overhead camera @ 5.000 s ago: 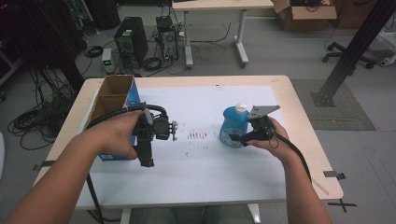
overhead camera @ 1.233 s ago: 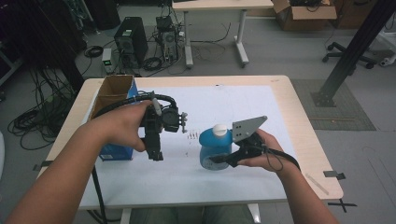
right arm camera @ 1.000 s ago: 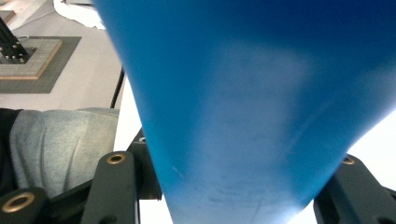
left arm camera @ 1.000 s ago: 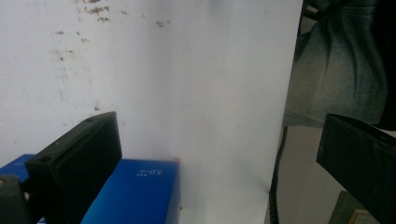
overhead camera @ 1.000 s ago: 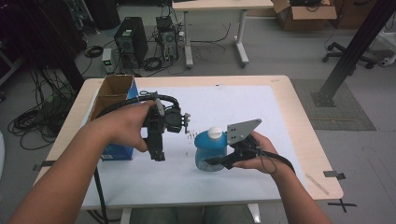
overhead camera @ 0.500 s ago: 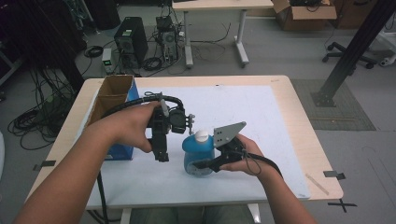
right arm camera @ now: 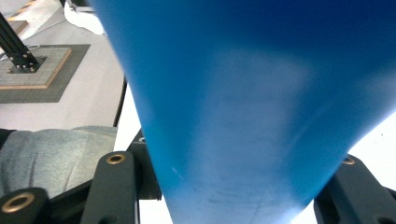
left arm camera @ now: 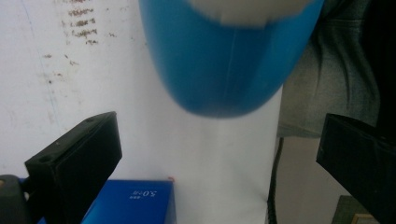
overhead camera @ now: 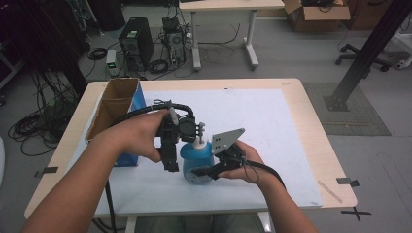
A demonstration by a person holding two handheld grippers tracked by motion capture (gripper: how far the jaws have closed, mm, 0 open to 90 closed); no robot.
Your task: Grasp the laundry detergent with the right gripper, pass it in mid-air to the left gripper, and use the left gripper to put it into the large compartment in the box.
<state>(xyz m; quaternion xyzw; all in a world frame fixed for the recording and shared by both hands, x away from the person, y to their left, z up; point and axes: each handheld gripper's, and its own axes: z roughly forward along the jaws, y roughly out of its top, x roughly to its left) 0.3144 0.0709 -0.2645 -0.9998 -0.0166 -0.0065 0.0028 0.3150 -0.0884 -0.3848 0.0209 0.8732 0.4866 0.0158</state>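
A blue plastic bottle (overhead camera: 196, 161) with a white cap (overhead camera: 199, 142) is held just above the white sheet, near the table's front. My right gripper (overhead camera: 200, 171) is shut on its lower body; the blue wall (right arm camera: 243, 93) sits between the two black jaws. My left gripper (overhead camera: 171, 156) is right beside the bottle on its left, open. In the left gripper view the bottle (left arm camera: 224, 60) lies ahead of the wide-apart jaws, not touched by either one.
An open cardboard carton (overhead camera: 116, 102) with blue sides stands at the table's left. A white sheet (overhead camera: 262, 126) covers most of the wooden table (overhead camera: 316, 145). Tape marks (overhead camera: 346, 181) lie near the right edge. Desks, computers and cables lie beyond.
My right gripper has carried the bottle leftward and toward the near edge, up to the left gripper. The left gripper has stayed almost in place.
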